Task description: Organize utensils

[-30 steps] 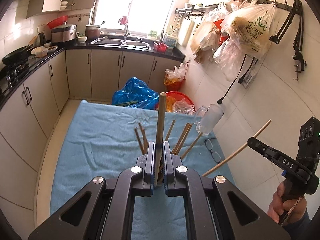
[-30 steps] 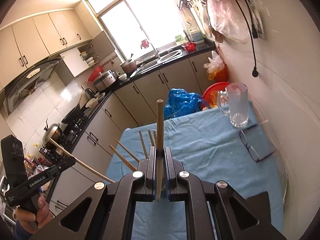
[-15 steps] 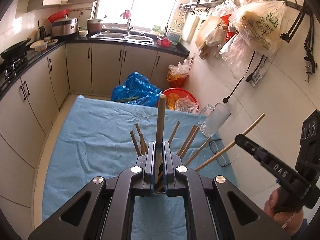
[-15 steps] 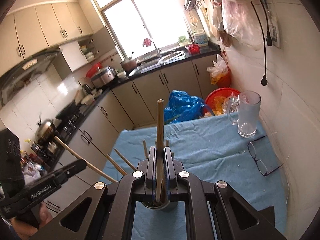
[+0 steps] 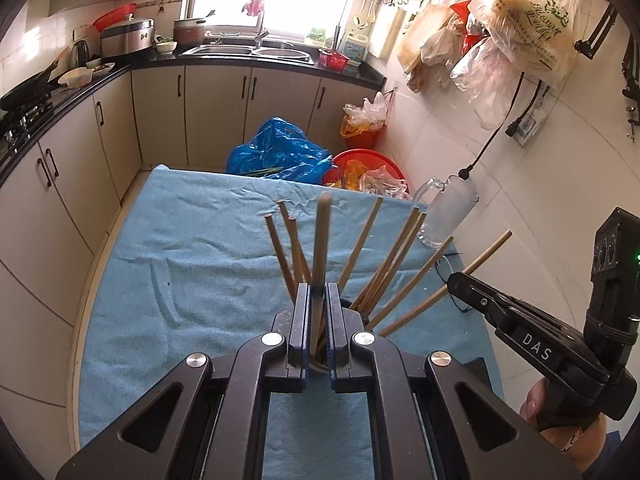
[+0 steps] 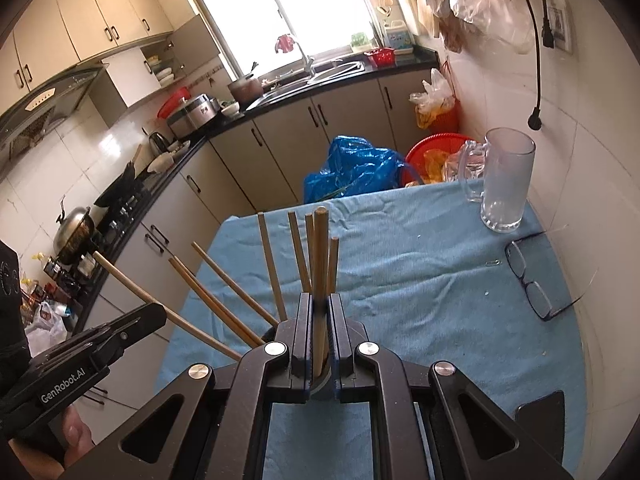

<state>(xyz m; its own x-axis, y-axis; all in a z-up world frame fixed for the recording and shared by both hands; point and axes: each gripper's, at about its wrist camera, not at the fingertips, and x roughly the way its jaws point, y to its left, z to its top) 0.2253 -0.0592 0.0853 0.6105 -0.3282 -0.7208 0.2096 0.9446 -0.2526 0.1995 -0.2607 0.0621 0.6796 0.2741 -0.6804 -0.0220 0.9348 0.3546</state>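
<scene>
Blue terry cloth (image 5: 192, 264) covers the table, with a glass mug (image 6: 506, 184) and spectacles (image 6: 528, 280) at its right side; beyond lie kitchen cabinets (image 5: 216, 112), a sink (image 5: 248, 50) and hanging plastic bags (image 5: 520, 28). "DAS" is printed on the right gripper (image 5: 454, 282), "GenRobot.AI" on the left gripper (image 6: 162, 312). Each gripper's jaws are nearly closed, pinching one wooden chopstick (image 5: 322, 248) apiece, lowered into a holder cup (image 6: 320, 384) just ahead of the jaws, among other chopsticks (image 5: 384, 256) fanned out.
</scene>
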